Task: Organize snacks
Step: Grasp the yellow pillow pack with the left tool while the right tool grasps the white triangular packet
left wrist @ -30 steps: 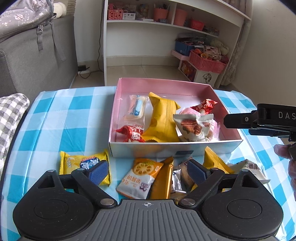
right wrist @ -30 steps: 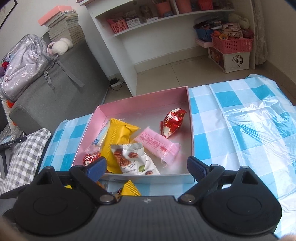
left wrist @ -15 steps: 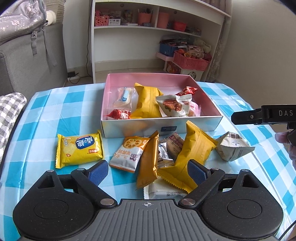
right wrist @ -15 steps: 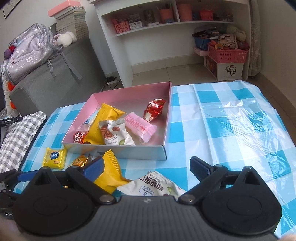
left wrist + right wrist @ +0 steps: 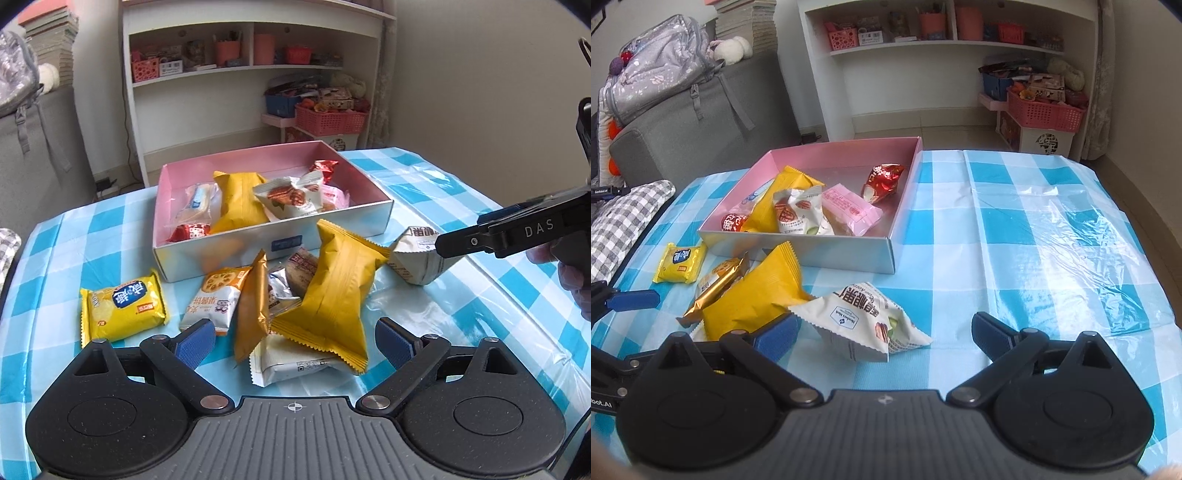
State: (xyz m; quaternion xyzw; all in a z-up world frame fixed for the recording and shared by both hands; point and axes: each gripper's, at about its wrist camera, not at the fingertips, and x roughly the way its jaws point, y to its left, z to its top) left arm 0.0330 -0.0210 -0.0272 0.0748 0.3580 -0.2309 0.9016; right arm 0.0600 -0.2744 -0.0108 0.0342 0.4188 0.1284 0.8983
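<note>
White shelving is filling the back wall, and up front a blue-and-white checked cloth is covering the table [image 5: 461,199]. From the left wrist view, the left gripper [image 5: 293,341] is hovering with its jaws wide and nothing pressed between them. Right ahead of it a big yellow packet [image 5: 328,295] is lying on top of a white packet [image 5: 291,365], with a gold bar [image 5: 251,306] leaning just beside it and an orange-and-white snack [image 5: 218,295] touching that. A yellow cracker pack [image 5: 123,308] is sitting apart to the left. Behind the pile, the pink box [image 5: 369,214] is already holding several snacks. At the right edge the right gripper's finger is reaching in over a white nut pouch [image 5: 417,254], a hand [image 5: 572,273] behind it.

Over to the right wrist view: the right gripper [image 5: 882,332] is hanging over the table, its jaws having just been opening and now standing wide. The white nut pouch [image 5: 864,321] is lying between them, untouched by the right finger; whether the left finger is touching it I cannot tell. The yellow packet [image 5: 757,295] is touching the pouch's left side, and the pink box [image 5: 905,206] is sitting further back.
</note>
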